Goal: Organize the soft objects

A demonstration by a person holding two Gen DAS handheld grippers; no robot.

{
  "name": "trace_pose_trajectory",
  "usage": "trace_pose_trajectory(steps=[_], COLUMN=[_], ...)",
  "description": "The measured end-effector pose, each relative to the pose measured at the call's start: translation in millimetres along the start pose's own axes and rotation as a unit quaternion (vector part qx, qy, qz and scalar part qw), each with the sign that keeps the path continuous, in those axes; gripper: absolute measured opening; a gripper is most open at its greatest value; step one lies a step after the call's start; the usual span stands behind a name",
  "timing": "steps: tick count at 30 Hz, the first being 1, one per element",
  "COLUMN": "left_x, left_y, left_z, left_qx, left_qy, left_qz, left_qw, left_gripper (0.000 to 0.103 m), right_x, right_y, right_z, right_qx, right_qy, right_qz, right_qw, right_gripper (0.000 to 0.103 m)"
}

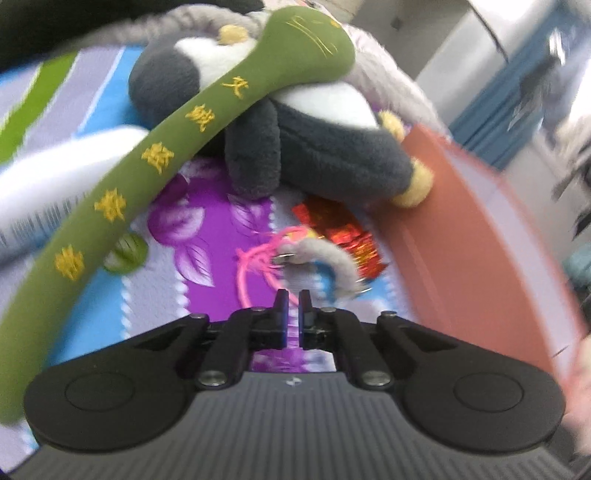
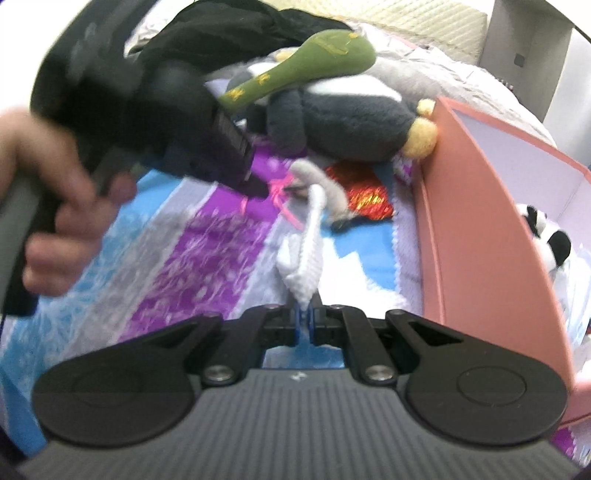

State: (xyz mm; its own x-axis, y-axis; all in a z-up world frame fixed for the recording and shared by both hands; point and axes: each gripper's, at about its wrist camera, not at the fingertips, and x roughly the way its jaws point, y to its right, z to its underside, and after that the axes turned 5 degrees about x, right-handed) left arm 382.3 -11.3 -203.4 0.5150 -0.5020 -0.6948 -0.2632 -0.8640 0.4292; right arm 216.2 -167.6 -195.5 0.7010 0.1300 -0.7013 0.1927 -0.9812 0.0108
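Observation:
My left gripper (image 1: 293, 299) is shut low over the patterned bedspread (image 1: 207, 258). A pink cord (image 1: 255, 254) tied to a grey furry ring (image 1: 332, 262) runs into its tips. In the right wrist view the left gripper (image 2: 258, 190) sits at the pink cord (image 2: 280, 186). My right gripper (image 2: 304, 314) is shut on a white knitted soft piece (image 2: 303, 258) that stretches away from it. A long green plush (image 1: 166, 147) with yellow stitching lies across a grey-and-white plush (image 1: 314, 147) behind them.
A pink box (image 2: 480, 221) stands open at the right with a panda plush (image 2: 546, 236) inside. A red glitter packet (image 2: 365, 192) lies by the grey ring (image 2: 325, 181). A small green ball (image 1: 125, 253) and a blurred white object (image 1: 55, 177) are at the left. A black garment (image 2: 240, 29) is heaped behind.

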Motion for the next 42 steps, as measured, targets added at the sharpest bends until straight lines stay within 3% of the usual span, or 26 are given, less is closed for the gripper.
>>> trace_pose_trajectory(steps=[1, 2, 4, 11, 13, 15, 16, 17, 29, 34, 39, 42], left_x=[-1, -2, -2, 22, 32, 42, 47, 49, -34, -72, -94, -102], left_y=[-2, -3, 1, 11, 10, 8, 7, 7, 18, 3, -19, -22], left_z=[0, -1, -3, -16, -19, -21, -22, -22, 5, 47, 94, 114], left_qx=[-0.017, -0.029, -0.043, -0.095, -0.11, -0.121, -0.127, -0.128, -0.066, -0.077, -0.135, -0.122], left_qy=[0.001, 0.005, 0.015, 0.016, 0.017, 0.005, -0.003, -0.008, 0.027, 0.01, -0.012, -0.022], left_qz=[0.013, 0.022, 0.025, 0.053, 0.046, 0.033, 0.032, 0.035, 0.007, -0.002, -0.006, -0.027], left_qw=[0.9998, 0.9993, 0.9986, 0.994, 0.9927, 0.9921, 0.9914, 0.9911, 0.9974, 0.997, 0.9908, 0.9919], left_gripper=[0.016, 0.034, 0.054, 0.054, 0.052, 0.035, 0.017, 0.012, 0.009, 0.009, 0.009, 0.01], right_x=[-1, -2, -2, -1, -1, 0, 0, -1, -25, -39, -45, -44], right_y=[-2, -4, -4, -2, -1, 0, 0, 0, -2, -12, -29, -36], right_z=[4, 7, 11, 14, 13, 14, 14, 14, 11, 16, 25, 30], right_qx=[-0.002, -0.002, -0.001, 0.008, 0.01, 0.012, 0.013, 0.013, 0.006, -0.003, -0.017, -0.019], right_qy=[-0.003, -0.006, -0.01, -0.014, -0.014, -0.015, -0.015, -0.015, -0.005, -0.01, -0.024, -0.04], right_qz=[-0.001, -0.003, -0.006, -0.011, -0.012, -0.013, -0.013, -0.014, -0.007, -0.014, -0.034, -0.05], right_qw=[1.0, 1.0, 1.0, 1.0, 1.0, 1.0, 1.0, 1.0, 1.0, 1.0, 0.999, 0.998], right_gripper=[0.007, 0.007, 0.007, 0.007, 0.007, 0.007, 0.007, 0.007, 0.007, 0.007, 0.007, 0.01])
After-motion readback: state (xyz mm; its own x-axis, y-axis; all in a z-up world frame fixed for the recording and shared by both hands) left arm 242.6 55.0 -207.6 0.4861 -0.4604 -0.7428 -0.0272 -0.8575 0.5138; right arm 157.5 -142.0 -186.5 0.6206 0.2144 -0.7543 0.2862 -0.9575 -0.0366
